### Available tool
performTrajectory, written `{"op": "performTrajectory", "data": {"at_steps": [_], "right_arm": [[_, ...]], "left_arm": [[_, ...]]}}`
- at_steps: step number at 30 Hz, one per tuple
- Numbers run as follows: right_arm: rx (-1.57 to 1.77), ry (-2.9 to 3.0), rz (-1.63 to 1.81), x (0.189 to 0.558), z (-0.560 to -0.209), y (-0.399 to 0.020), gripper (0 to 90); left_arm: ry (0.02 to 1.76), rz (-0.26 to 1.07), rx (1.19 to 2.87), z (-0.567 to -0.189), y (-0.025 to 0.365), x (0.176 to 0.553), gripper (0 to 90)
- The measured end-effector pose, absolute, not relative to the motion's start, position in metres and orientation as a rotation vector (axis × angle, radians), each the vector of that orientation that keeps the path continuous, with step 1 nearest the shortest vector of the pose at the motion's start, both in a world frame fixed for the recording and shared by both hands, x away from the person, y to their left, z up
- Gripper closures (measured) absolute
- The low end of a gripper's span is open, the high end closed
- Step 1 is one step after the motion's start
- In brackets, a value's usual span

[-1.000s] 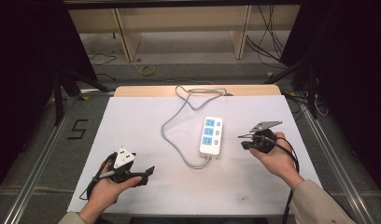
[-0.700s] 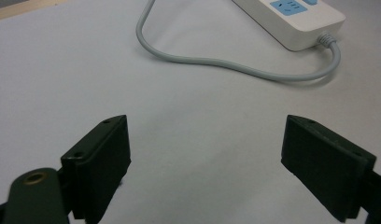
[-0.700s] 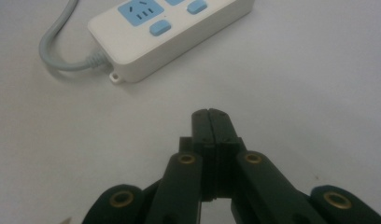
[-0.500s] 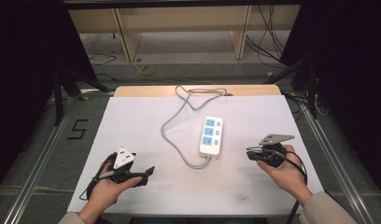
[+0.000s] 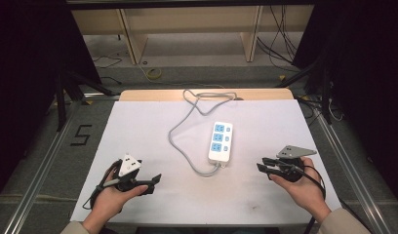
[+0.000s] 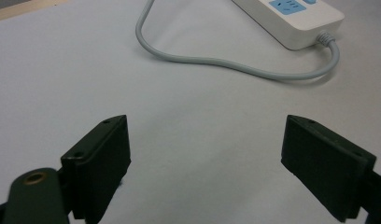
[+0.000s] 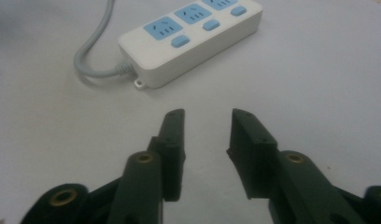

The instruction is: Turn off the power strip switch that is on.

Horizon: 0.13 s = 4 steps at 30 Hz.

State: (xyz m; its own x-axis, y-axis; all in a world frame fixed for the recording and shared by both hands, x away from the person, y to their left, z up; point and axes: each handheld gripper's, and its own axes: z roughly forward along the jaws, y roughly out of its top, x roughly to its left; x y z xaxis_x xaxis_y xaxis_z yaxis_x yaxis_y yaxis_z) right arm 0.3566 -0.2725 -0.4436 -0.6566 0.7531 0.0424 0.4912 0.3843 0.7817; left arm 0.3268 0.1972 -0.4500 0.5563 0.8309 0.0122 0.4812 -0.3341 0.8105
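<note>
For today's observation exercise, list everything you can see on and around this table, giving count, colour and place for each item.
power strip: one, white with blue sockets, table centre
cord: one, grey, looping from strip to far edge
table: one, white top, wooden far edge
shelving: one, pale wood, beyond table
floor mark "5": one, black, left of table
left gripper: one, black, near left, open, empty
right gripper: one, black, near right, fingers apart, empty
</note>
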Motion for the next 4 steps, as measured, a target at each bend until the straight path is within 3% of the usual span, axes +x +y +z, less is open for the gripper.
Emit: {"op": "performTrajectory", "data": {"at_steps": [4], "right_arm": [[1.099,2.301,1.187,0.3543,-0.4436,-0.276,52.4]], "left_arm": [[1.03,0.557,2.01,-0.4497,0.1954,0.3262,15.2]]}}
